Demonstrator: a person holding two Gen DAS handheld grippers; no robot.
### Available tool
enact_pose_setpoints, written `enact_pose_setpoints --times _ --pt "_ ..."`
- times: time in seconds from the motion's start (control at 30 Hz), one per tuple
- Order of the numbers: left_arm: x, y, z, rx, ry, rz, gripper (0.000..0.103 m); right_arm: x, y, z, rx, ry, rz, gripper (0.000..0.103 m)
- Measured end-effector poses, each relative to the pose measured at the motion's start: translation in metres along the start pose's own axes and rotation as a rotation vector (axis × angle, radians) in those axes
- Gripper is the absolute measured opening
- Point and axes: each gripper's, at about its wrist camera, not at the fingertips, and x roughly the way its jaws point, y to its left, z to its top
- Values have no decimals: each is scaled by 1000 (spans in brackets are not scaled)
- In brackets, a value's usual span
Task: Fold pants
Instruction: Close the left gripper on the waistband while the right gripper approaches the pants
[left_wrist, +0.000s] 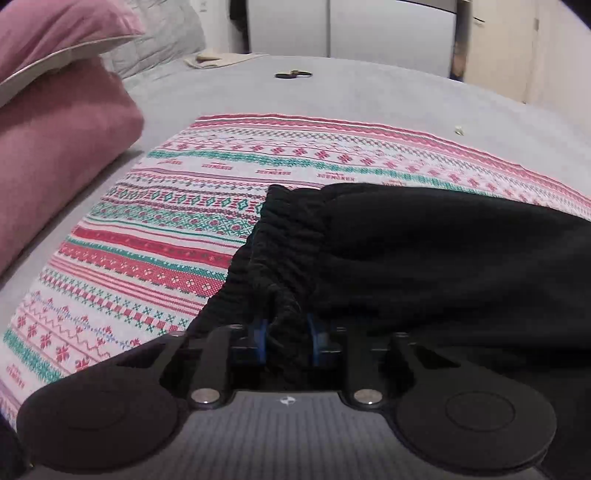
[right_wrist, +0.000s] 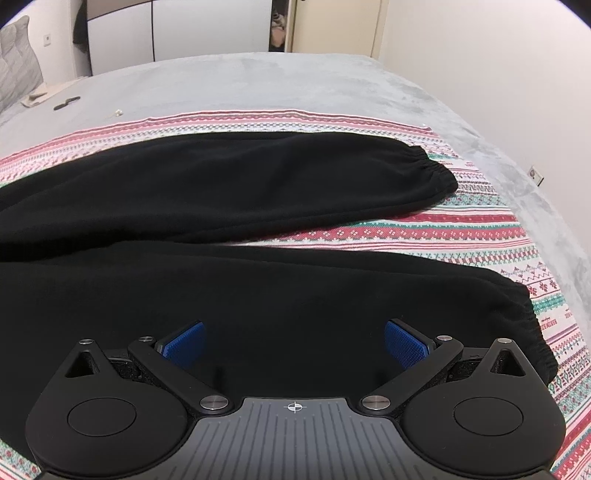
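Black pants (right_wrist: 258, 184) lie spread on a red, green and white patterned cloth (right_wrist: 461, 229) on the bed, the two legs apart, their elastic cuffs to the right. In the left wrist view the gathered elastic waistband (left_wrist: 291, 243) is at the near end. My left gripper (left_wrist: 287, 338) is shut on the waistband, with black fabric bunched between its blue pads (left_wrist: 261, 334). My right gripper (right_wrist: 293, 345) is open, its blue pads (right_wrist: 184, 345) wide apart just over the near leg (right_wrist: 295, 288), with nothing between them.
A grey blanket (right_wrist: 258, 81) covers the bed. Pink pillows (left_wrist: 55, 155) are stacked at the left. A small dark object (left_wrist: 293, 75) and a beige cloth (left_wrist: 221, 59) lie at the far side. White wardrobes and a wall stand beyond the bed.
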Motion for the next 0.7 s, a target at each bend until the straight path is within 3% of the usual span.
enact_pose_setpoints --times 0.07,0.13,0.23,0.33,0.53,0.6,0.7 --pt "-3 -3 -2 17 -25 38 48 0 -1 -1 -2 0 -2 103" --pt "-5 6 0 -32 -40 71 47 0 -5 0 10 0 -6 103" --pt "-2 21 2 -70 -34 46 48 0 -20 4 40 1 -21 103" --pt "2 20 1 -38 -34 78 48 1 -50 8 107 11 -50 103" --pt "-9 26 5 -86 -46 92 48 13 -122 4 286 93 -136 103" --pt "-10 27 1 -86 -49 88 48 12 -146 0 324 99 -193 103" --pt "-4 23 -4 -66 -39 103 48 20 -183 -4 348 118 -379 103"
